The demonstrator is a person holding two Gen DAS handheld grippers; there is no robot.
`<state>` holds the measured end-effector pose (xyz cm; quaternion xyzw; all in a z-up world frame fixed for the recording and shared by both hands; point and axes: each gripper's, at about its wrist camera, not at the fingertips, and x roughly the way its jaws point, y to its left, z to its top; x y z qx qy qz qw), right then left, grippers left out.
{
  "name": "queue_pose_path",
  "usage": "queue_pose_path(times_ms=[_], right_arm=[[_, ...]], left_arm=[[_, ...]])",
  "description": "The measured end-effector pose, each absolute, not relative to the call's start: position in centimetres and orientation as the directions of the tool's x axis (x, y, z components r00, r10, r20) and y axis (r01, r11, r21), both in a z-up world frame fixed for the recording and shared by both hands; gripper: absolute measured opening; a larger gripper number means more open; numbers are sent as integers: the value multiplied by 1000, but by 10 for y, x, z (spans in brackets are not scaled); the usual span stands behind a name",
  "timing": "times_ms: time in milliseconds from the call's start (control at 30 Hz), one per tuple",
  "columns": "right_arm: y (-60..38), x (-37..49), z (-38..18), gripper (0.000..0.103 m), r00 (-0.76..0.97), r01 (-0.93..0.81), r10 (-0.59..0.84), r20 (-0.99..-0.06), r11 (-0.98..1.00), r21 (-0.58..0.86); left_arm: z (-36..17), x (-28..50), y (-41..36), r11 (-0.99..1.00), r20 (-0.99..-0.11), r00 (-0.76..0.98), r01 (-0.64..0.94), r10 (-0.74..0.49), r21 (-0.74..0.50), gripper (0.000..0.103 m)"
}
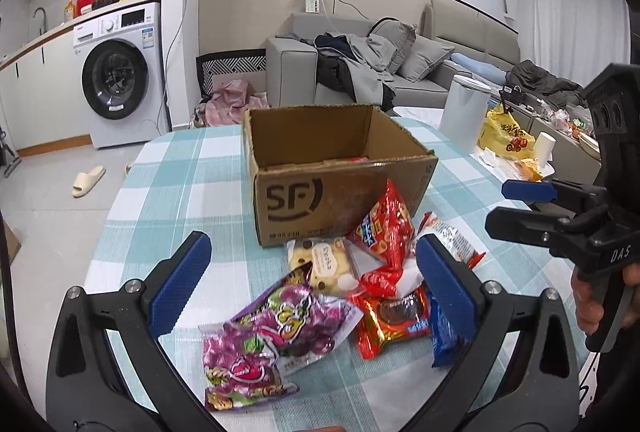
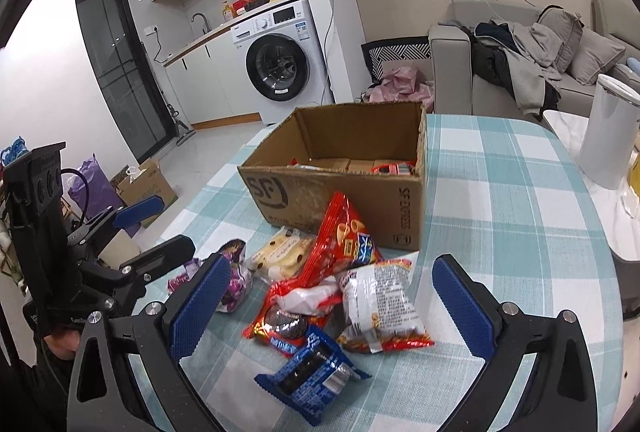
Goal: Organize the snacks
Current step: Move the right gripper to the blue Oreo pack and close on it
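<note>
An open cardboard SF box (image 1: 320, 192) (image 2: 340, 188) stands on the checked tablecloth, with a few items inside. In front of it lies a pile of snack packets: a purple candy bag (image 1: 272, 336) (image 2: 234, 276), a yellow biscuit pack (image 1: 324, 264) (image 2: 280, 252), a tall red bag (image 1: 384, 232) (image 2: 344, 236), an orange-red cookie pack (image 1: 392, 320) (image 2: 280, 324), a blue pack (image 1: 442, 332) (image 2: 312, 376) and a white-and-red pack (image 2: 380, 308). My left gripper (image 1: 316, 272) is open above the pile. My right gripper (image 2: 332, 284) is open above the pile too, and shows at the right of the left wrist view (image 1: 516, 204).
A white canister (image 1: 464, 112) (image 2: 612, 132) and a yellow bag (image 1: 506, 134) stand at the table's right side. A grey sofa (image 1: 360, 68) with clothes is behind the table. A washing machine (image 1: 120, 76) stands at the back left.
</note>
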<state>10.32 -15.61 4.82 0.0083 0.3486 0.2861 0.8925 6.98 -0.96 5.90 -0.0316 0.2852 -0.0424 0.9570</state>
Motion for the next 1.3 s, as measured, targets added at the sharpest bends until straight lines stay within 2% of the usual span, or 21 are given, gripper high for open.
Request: queue_pose_path(times_ms=[667, 1300], right_arm=[[-154, 101, -5, 103, 500, -491, 489, -715, 840, 231], [-128, 96, -43, 103, 402, -524, 434, -806, 831, 186]], left_arm=[[16, 64, 3, 996, -621, 780, 29, -78, -88, 102], [-15, 80, 6, 996, -683, 727, 12, -71, -91, 102]])
